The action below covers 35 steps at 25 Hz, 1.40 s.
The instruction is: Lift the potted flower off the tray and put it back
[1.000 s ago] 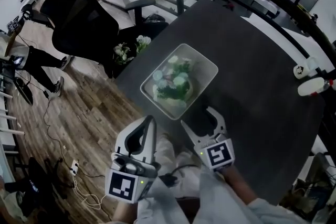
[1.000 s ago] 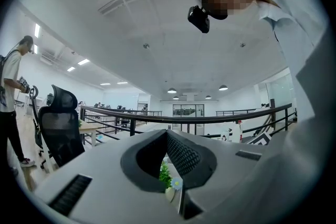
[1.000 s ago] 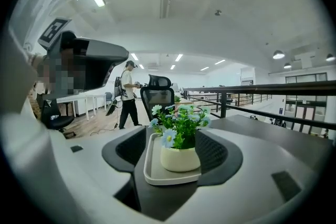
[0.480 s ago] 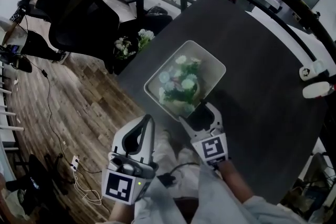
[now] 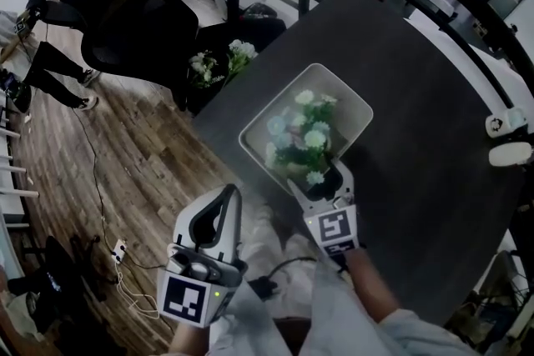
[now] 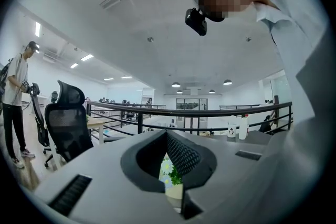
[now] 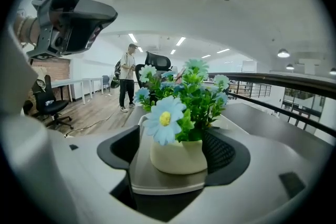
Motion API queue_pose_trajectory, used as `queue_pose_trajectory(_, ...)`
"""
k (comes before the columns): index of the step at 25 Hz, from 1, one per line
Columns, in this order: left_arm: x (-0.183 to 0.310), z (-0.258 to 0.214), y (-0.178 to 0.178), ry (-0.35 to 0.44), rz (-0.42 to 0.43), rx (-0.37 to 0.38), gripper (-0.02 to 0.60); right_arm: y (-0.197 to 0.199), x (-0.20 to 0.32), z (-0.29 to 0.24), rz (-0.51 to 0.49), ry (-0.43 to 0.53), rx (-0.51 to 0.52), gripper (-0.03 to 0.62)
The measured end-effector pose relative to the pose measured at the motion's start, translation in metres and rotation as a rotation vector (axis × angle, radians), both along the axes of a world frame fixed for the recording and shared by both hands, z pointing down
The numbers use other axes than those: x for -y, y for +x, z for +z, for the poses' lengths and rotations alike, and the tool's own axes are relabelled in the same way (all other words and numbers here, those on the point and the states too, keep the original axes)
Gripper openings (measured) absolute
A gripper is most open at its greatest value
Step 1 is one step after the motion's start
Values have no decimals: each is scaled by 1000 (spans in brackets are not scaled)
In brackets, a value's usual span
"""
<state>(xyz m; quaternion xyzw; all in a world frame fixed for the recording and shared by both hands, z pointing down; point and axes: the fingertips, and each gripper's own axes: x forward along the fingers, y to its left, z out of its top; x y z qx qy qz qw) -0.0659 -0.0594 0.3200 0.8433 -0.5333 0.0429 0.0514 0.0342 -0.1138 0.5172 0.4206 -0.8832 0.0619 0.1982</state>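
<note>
- The right gripper (image 5: 320, 178) has come forward from the near table edge to the tray's near end. Its jaws have just been opening and now stand wide on either side of the cream pot, with a gap on the left side, so nothing is gripped.
- The left gripper (image 5: 219, 208) hangs back off the table's near-left edge, its tips together and empty.
- The potted flower (image 5: 302, 137) sits in the white tray (image 5: 355, 100). The lift has not begun; closing on the pot looks like the next step.
- The tray lies on a dark table (image 5: 417, 146), with small white objects (image 5: 505, 137) at the table's right edge.
- Left of the table are a wooden floor (image 5: 125, 154), a black office chair (image 5: 125, 12) and a second bunch of flowers (image 5: 219, 62); a railing (image 5: 467, 4) runs along the far side.
</note>
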Motion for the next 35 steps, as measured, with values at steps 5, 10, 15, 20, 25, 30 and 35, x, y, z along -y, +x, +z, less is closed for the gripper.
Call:
queue_pose_trajectory(5,3,2,-9,-7,-15,4,0,-10,8,4,-7,5,-28,362)
queue_pose_trajectory(10,7,5,-13,-17,-17,2,0,-19,19,3,-1,-10,-41,381)
queue_pose_trajectory(15,11,8,-13,-26,-6,-4,0,-23,26,3,19,-12,-39,402)
queue_pose_trajectory(20,14,12,-16,-34,2,-3,0,-23,33,-1,64,-18,7,402)
queue_pose_trajectory(25,15,14,-19,-41,14,-6,0,-20,41,-4,114,-9,82,399)
queue_pose_trajectory(30,19,17,-22,-47,22,-10,0,-16,48,-5,137,-9,112,363)
queue_pose_trajectory(35,23,19,-22,-48,37,-13,0,-11,53,-6,157,34,98,221)
